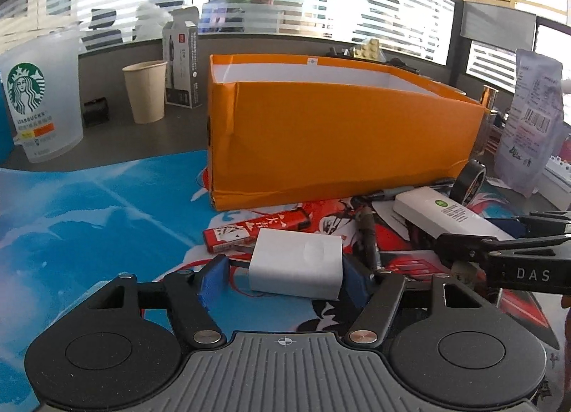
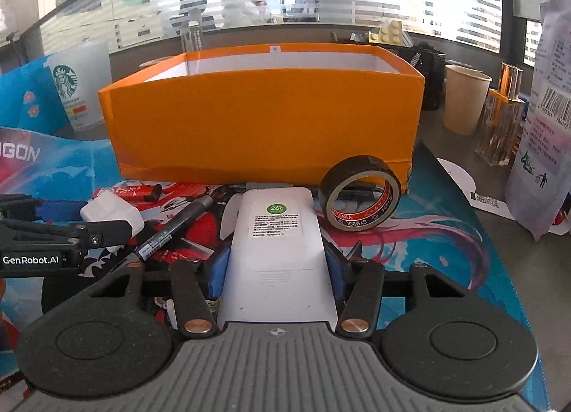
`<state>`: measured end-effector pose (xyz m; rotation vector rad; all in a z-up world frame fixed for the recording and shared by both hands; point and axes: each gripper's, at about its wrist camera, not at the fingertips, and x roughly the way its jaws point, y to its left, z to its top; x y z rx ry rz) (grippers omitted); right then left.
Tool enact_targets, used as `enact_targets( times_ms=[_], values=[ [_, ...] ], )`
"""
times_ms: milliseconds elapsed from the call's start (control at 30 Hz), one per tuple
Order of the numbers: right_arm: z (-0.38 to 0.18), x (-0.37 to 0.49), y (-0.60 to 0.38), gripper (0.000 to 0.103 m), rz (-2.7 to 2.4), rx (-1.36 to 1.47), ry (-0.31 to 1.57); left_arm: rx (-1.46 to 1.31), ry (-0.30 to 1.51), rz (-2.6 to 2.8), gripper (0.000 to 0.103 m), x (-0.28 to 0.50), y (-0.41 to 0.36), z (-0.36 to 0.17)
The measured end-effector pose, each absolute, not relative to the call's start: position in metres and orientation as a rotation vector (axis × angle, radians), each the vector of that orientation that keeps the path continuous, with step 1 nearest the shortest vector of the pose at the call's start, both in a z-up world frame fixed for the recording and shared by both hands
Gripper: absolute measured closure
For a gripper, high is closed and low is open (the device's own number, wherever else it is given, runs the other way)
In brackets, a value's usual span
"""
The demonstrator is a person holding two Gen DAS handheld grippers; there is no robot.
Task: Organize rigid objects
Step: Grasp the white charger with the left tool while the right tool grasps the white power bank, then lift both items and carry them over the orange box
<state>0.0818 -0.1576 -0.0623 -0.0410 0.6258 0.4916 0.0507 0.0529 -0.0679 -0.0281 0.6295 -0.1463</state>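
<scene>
the left tongs [image 1: 282, 274] sit released around a white charger block [image 1: 296, 262] on the worktop mat. the right tongs [image 2: 276, 269] look clenched on a white remote [image 2: 276, 251], before the orange box [image 2: 264, 119], tape roll [image 2: 360, 192] just beside.

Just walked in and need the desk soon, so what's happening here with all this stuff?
A person is tidying desk items with two handheld grippers. The left gripper straddles a white charger block, one pad not yet touching. The right gripper is closed on a white remote. The orange box stands open behind them. A black tape roll, a marker and a red packet lie loose on the mat.
</scene>
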Motion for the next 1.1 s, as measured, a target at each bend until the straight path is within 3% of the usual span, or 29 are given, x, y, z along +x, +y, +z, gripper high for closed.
enact_targets(
  times_ms=[333,1100],
  values=[
    [-0.055,0.087,-0.181,0.053,0.523,0.111,0.680,-0.057,0.580,-0.155,0.036,0.038,0.054,-0.048],
    [-0.007,0.064,-0.188,0.053,0.578,0.127,0.558,-0.029,0.464,-0.136,0.036,0.017,0.046,0.006]
  ],
)
